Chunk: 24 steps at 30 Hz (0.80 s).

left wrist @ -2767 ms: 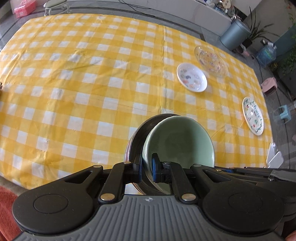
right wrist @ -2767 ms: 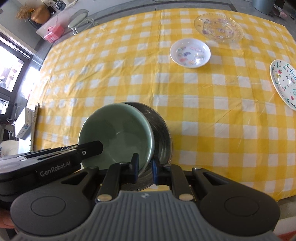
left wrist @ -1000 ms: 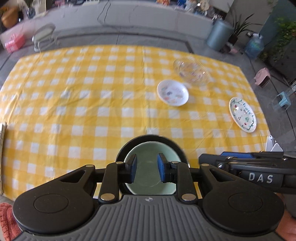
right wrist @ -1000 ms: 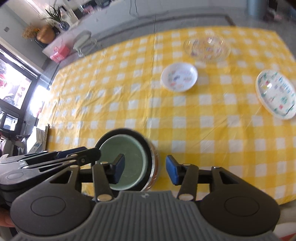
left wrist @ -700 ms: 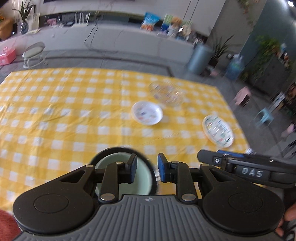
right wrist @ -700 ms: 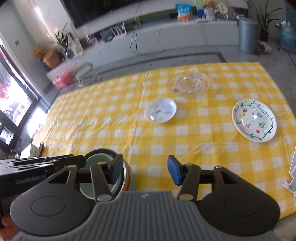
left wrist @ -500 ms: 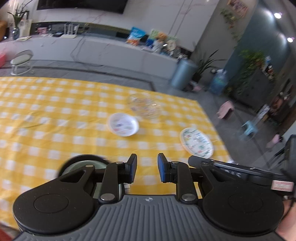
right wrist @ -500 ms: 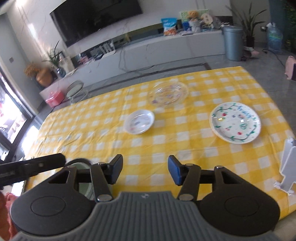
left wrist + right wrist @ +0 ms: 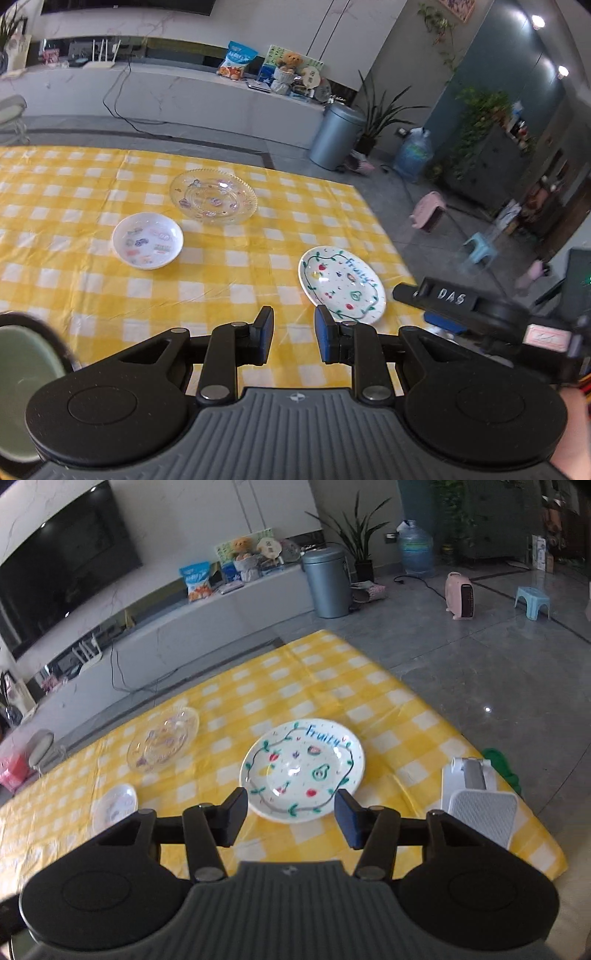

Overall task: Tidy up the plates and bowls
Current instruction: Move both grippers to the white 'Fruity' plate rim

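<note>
The left tongs (image 9: 293,334) are seen with their blue pads parted by a narrow gap, and nothing is held between them; only the yellow-and-white checked cloth of the bench (image 9: 229,288) shows through the gap. The right tongs (image 9: 291,818) are spread wider, also empty, and the near rim of the white plate painted with fruit and the word "Fruity" (image 9: 303,771) is framed between their tips, though no contact can be made out.

In the left wrist view that painted plate is found near the right edge of the bench, just beyond the right pad of the left tongs. A small white dish with coloured stickers (image 9: 147,240) lies well to its left, and a clear glass plate with a beaded rim (image 9: 213,196) is set just beyond that dish, toward the far side. At the near left edge of the view, a pale green bowl (image 9: 22,373) is nested inside a dark-rimmed bowl (image 9: 44,328); both are partly cut off by the frame and by the body of the tongs.

A white ribbed stand (image 9: 478,808) is placed at the near right corner of the bench. The black body of the right tool, marked "DAS" (image 9: 450,297), is visible at the right of the left wrist view.
</note>
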{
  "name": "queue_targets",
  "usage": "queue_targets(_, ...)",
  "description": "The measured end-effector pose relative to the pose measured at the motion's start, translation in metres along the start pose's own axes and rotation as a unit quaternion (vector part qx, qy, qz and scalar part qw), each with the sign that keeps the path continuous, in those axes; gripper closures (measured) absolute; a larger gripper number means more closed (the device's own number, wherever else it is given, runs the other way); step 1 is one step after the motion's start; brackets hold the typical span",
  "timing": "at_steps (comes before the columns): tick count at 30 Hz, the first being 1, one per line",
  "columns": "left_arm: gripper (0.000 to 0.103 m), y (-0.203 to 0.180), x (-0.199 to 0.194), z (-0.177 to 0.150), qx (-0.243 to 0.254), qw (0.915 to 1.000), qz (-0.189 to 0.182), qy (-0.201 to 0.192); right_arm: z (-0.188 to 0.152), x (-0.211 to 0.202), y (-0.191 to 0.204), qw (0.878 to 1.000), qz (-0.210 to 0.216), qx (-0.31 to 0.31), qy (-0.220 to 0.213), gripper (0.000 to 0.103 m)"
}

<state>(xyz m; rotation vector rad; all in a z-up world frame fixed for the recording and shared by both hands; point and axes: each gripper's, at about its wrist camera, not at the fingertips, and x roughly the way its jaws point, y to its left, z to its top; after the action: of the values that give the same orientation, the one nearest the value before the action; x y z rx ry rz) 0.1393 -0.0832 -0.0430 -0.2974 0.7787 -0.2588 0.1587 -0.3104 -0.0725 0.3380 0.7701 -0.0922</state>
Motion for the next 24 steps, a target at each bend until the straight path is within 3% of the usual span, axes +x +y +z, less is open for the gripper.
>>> queue_targets(6, 0.076, -0.021, 0.043, 0.001, 0.035, 0.9992, 0.017, -0.006, 0.005, 0.025, -0.017, 0.996, -0.066, -0.045, -0.031, 0.052)
queue_targets(10, 0.065, -0.021, 0.072, 0.003, 0.018, 0.9998, 0.005, 0.009, 0.004, 0.047, -0.036, 0.996, -0.076, -0.039, -0.035, 0.052)
queue_targets(15, 0.062, -0.025, 0.099, 0.007, 0.040, 0.9988, 0.028, 0.004, 0.008, 0.058, -0.055, 1.000, -0.019, -0.002, -0.020, 0.053)
queue_targets(17, 0.062, -0.025, 0.108, 0.008, 0.038, 0.9992, 0.010, -0.001, 0.010, 0.060, -0.062, 0.999, 0.010, 0.025, -0.024, 0.054)
queue_targets(18, 0.062, -0.023, 0.112, 0.010, 0.032, 0.9995, -0.001, -0.002, 0.010, 0.063, -0.065, 0.999, 0.017, 0.035, -0.025, 0.060)
queue_targets(21, 0.064, -0.018, 0.128, 0.015, 0.012, 0.9999, -0.012, 0.001, 0.009, 0.076, -0.072, 0.999, 0.024, 0.045, -0.013, 0.072)
queue_targets(24, 0.068, -0.017, 0.145, 0.018, 0.015, 0.9998, -0.009, 0.011, 0.011, 0.090, -0.075, 0.998, 0.024, 0.052, -0.004, 0.073)
